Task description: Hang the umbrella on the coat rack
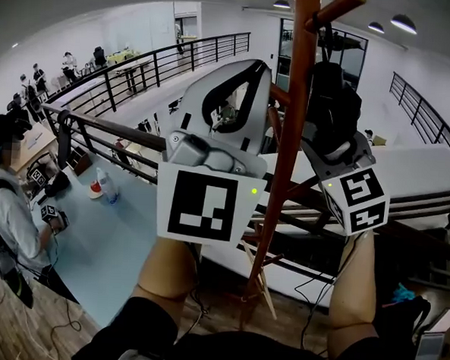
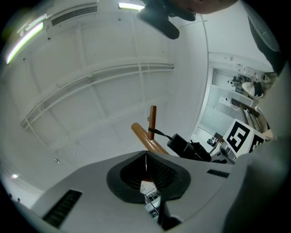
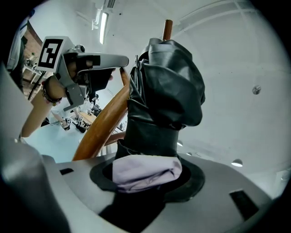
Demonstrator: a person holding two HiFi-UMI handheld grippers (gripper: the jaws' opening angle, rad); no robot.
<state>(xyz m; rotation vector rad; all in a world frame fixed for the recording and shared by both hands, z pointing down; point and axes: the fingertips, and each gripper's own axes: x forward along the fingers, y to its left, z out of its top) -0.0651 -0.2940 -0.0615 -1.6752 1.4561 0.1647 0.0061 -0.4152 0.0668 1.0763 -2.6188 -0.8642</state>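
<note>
Currently, the right gripper (image 3: 146, 175) fingers hold the folded black umbrella (image 3: 163, 91) upright, just right of the coat rack (image 1: 288, 141); its strap (image 2: 160, 133) apparently loops 1 peg (image 2: 152, 119); the left gripper (image 2: 146, 174) fingers are closed, empty, left of the rack.

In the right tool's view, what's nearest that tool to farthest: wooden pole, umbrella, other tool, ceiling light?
1. Umbrella, gripped in its jaws.
2. Wooden pole, just behind, left.
3. Left tool, beyond the pole.
4. Ceiling light, far up top.
</note>
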